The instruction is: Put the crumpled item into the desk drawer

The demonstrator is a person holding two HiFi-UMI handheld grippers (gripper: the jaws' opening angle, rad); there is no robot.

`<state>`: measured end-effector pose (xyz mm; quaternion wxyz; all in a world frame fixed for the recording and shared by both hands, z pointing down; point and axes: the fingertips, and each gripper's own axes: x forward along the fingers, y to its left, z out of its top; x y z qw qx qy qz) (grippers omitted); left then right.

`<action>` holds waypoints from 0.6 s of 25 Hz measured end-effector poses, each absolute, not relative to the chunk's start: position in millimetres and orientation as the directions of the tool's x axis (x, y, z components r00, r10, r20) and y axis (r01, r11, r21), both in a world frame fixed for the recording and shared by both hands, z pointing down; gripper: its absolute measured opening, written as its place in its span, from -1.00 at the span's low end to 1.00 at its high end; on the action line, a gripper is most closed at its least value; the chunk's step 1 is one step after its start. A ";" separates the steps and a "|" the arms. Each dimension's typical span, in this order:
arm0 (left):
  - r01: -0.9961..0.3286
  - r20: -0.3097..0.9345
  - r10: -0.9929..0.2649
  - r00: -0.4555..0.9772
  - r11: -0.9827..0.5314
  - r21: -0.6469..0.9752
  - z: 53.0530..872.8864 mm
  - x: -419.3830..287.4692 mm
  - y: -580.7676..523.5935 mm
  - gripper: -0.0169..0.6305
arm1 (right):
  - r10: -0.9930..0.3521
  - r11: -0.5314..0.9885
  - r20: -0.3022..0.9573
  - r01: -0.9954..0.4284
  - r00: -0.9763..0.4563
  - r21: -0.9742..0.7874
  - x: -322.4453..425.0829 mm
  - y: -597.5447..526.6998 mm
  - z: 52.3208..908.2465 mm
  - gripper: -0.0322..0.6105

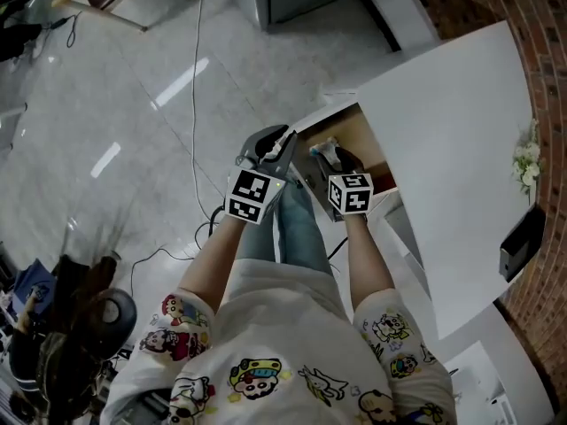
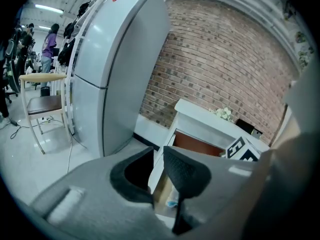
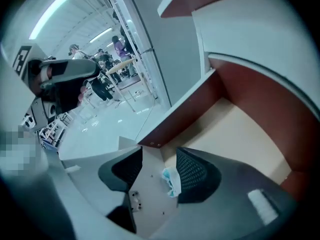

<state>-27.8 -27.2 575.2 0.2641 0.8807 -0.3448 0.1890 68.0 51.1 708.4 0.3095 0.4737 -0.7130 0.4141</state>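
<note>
The crumpled item [image 3: 170, 180], a small light blue and white wad, lies on the floor of the open desk drawer [image 3: 240, 134]. My right gripper [image 3: 157, 174] hangs above it, open, with nothing between its pads; the wad shows just beside the right fingertip. In the left gripper view the wad [image 2: 171, 203] shows through the narrow gap between the jaws of my left gripper [image 2: 159, 156], which hold nothing. In the head view both grippers, left [image 1: 270, 149] and right [image 1: 323, 153], hover side by side over the drawer [image 1: 354, 131].
The white desk top [image 1: 461, 149] carries a black device [image 1: 521, 242] and small flowers [image 1: 527, 162]. A brick wall [image 2: 225, 59] and a tall grey fridge [image 2: 115, 59] stand behind. Cables [image 1: 195, 78] run over the floor. A chair [image 2: 42, 104] and people are far off.
</note>
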 end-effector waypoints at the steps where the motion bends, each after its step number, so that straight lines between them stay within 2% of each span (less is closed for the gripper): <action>1: -0.707 0.508 -0.513 0.692 -0.625 0.331 568.7 -28.3 -28.9 -0.78 | -0.436 0.210 0.825 -0.932 -0.359 -0.295 67.4 49.0 699.2 -0.24; 9: -0.690 0.448 -0.540 0.713 -0.653 0.312 506.3 -28.8 -33.4 -0.78 | -0.587 0.185 0.722 -0.930 -0.365 -0.319 65.0 37.1 607.3 -0.25; 15: -0.632 0.369 -0.525 0.767 -0.716 0.295 439.6 -15.4 -35.3 -0.78 | -0.736 0.159 0.573 -0.915 -0.361 -0.372 74.1 23.0 512.2 -0.26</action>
